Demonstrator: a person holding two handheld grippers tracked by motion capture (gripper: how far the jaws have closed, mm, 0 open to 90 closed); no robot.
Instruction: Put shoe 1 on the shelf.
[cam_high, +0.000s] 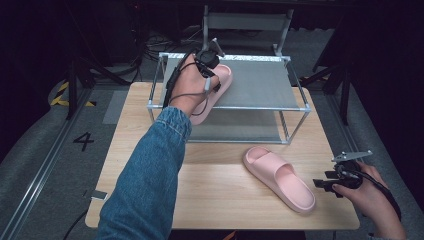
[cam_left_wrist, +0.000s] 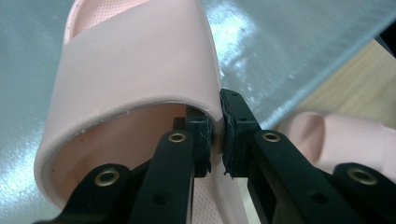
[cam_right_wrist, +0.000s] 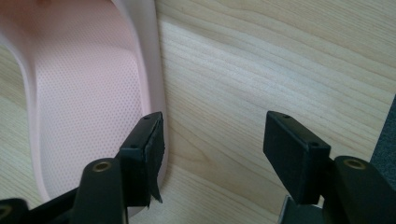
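High view: second slipper (cam_high: 279, 178) lies alone before rack (cam_high: 298, 96).

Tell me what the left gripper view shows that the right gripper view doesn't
Left gripper view: the left gripper shut on the strap edge of a pink slipper over the grey shelf of the rack. Right gripper view: the right gripper open, one jaw over the dotted insole of the other slipper. Both share the wooden table and that second slipper.
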